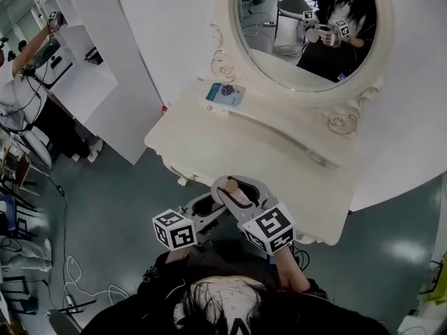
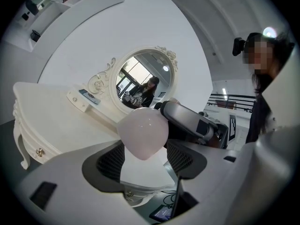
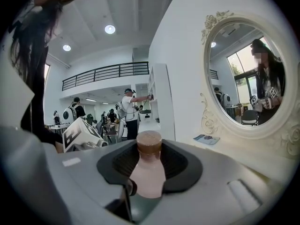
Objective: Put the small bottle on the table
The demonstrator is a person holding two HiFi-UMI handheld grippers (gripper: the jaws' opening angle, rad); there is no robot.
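Note:
The small bottle (image 1: 235,192), pale pink with a brown cap (image 3: 149,142), sits between the pads of my right gripper (image 1: 236,184), which is shut on its body (image 3: 147,175). In the head view it hangs just off the front edge of the white dressing table (image 1: 209,142). My left gripper (image 1: 209,205) is close on the bottle's left. Its pads stand apart, and I see only table between them. In the left gripper view the bottle's rounded base (image 2: 143,132) shows just past my left gripper (image 2: 144,161), and the right gripper's finger (image 2: 187,118) is behind it.
An oval mirror (image 1: 307,33) in a carved frame stands at the table's back. A bluish booklet (image 1: 225,93) lies on the ledge at its foot. At the left are a white cabinet (image 1: 84,82) and another person (image 1: 21,82). Cables (image 1: 70,271) trail across the floor.

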